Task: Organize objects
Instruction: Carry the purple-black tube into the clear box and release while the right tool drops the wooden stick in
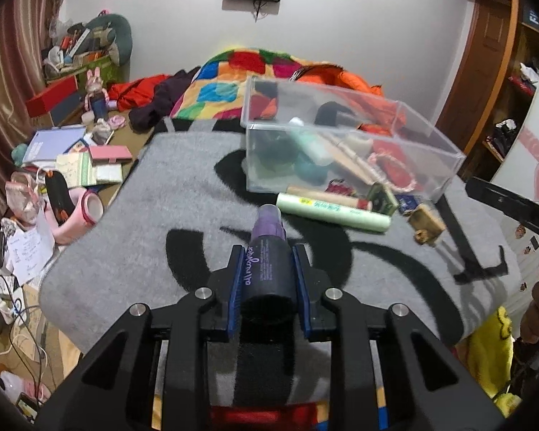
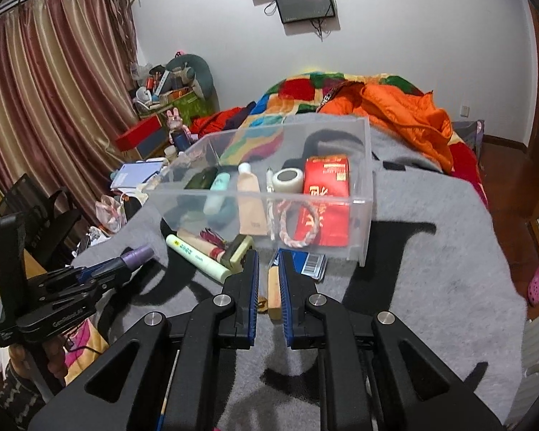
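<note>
Left hand-held gripper: we have it clamped on the purple bottle, cap pointing up the frame.
Clear box: on the bed's grey blanket, up and right of the bottle, open top.
Bottle axis: lengthwise along our fingers.
Right hand-held gripper: slightly parted, over a wooden block, not gripping it.
Nearer hand: we judge the left.

Home bedroom, lived-in and cluttered. Bed with a gray blanket is the landmark: patchwork quilt and orange jacket piled at its far end, striped curtains to its left, wall-mounted screen above its far end, wooden wardrobe to its right, pink clog on the floor beside it.
</note>
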### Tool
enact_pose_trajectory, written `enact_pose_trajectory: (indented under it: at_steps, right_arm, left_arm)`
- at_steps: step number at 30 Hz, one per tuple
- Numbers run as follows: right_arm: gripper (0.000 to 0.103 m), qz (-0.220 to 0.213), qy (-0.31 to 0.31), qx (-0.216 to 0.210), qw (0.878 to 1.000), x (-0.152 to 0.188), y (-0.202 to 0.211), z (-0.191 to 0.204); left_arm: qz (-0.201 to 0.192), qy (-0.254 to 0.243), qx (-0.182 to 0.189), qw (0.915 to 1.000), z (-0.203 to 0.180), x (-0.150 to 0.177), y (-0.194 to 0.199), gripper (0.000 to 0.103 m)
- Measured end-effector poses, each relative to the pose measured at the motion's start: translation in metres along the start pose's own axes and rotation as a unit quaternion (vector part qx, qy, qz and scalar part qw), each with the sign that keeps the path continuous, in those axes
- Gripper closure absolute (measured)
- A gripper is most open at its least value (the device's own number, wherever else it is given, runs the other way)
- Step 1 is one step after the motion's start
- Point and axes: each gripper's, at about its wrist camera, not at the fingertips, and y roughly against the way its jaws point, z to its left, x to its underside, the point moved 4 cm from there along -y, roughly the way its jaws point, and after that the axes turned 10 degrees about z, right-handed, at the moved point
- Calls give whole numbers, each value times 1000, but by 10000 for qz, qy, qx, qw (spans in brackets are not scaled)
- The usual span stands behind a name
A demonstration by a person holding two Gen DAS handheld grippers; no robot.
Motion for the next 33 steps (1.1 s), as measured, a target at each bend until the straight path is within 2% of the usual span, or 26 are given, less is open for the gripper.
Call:
enact_pose_trajectory:
  at_steps: [14, 17, 21, 33]
  right_arm:
    - [93, -287, 84, 35, 9995, -14, 18, 5]
    - [93, -405, 93, 91, 9991, -20, 23, 4]
    - [93, -521, 78, 140, 9985, -32, 25, 2]
    - [93, -735, 105, 229, 9970, -70, 23, -2]
  left_arm:
    - [-593, -307, 295, 9973, -30, -33, 38, 78]
    - [-704, -354, 267, 9965, -35, -40, 43, 78]
    - [-784, -326, 399, 9956, -39, -48, 46, 78]
    - [-895, -413, 469, 9940, -47, -77, 39, 78]
